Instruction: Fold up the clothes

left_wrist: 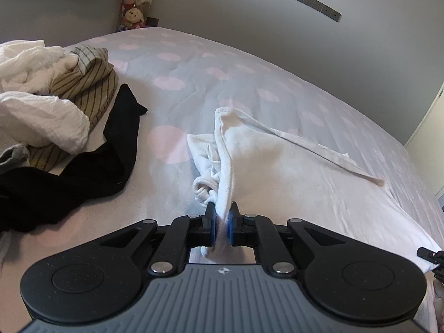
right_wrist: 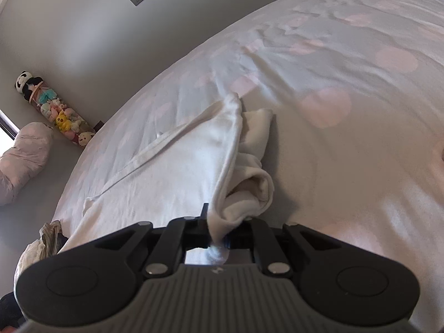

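Perhaps five garments [left_wrist: 277, 166], two hand-held grippers [left_wrist: 222, 216]

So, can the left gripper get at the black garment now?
Probably not yet. The left gripper is shut on the white garment, so it must let go first. The black garment lies uncovered on the bed beside it.

White garment [left_wrist: 277, 166] between left gripper [left_wrist: 222, 217] jaws

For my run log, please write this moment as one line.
left gripper: shut on shirt | right gripper: shut on shirt | shirt partly lifted off bed
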A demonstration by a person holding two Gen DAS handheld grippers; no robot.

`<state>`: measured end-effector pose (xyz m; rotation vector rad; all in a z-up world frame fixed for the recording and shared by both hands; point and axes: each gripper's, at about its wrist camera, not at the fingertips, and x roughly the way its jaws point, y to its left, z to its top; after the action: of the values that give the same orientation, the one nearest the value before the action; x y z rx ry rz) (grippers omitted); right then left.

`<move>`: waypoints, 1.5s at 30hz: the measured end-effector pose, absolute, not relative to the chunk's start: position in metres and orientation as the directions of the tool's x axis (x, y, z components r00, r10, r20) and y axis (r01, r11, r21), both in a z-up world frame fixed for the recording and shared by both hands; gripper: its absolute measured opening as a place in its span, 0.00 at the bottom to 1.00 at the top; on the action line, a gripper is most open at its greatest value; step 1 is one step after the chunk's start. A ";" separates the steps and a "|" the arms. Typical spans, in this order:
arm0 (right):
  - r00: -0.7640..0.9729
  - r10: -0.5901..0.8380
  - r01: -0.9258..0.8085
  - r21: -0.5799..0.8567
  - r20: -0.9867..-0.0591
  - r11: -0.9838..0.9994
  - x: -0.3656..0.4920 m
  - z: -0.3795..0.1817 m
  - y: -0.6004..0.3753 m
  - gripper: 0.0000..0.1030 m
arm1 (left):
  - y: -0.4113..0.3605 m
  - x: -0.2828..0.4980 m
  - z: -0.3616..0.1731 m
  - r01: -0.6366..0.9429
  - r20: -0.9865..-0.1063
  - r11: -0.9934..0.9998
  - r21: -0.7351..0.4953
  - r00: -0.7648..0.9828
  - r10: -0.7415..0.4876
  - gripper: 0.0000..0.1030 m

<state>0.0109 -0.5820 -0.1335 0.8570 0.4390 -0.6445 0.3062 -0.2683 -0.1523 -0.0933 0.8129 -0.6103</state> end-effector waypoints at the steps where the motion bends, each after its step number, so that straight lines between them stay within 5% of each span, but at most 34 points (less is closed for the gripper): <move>1: 0.730 -0.336 0.674 0.550 -0.595 0.493 0.009 -0.128 -0.578 0.09 | -0.265 0.303 -0.147 0.469 -0.653 0.828 -0.307 0.529 -0.542 0.06; 23: 0.710 -0.223 0.677 0.561 -0.668 0.475 -0.132 -0.094 -0.456 0.08 | -0.155 0.178 -0.094 0.467 -0.735 0.840 -0.276 0.460 -0.497 0.06; 37: 0.520 -0.237 0.711 0.263 -0.820 0.652 -0.102 -0.109 -0.429 0.09 | -0.155 0.173 -0.134 0.450 -0.877 0.866 -0.215 0.300 -0.374 0.07; 42: 0.476 -0.200 0.715 0.245 -0.856 0.655 -0.099 -0.116 -0.431 0.17 | -0.156 0.175 -0.144 0.429 -0.916 0.886 -0.175 0.259 -0.306 0.08; 45: 0.458 -0.207 0.707 0.213 -0.865 0.674 -0.098 -0.115 -0.426 0.31 | -0.159 0.175 -0.146 0.435 -0.926 0.886 -0.161 0.244 -0.288 0.11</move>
<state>-0.0979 -0.4262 -0.1148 0.6141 0.9346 -0.6088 0.1746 -0.1590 -0.1457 0.1387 1.2289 -0.4959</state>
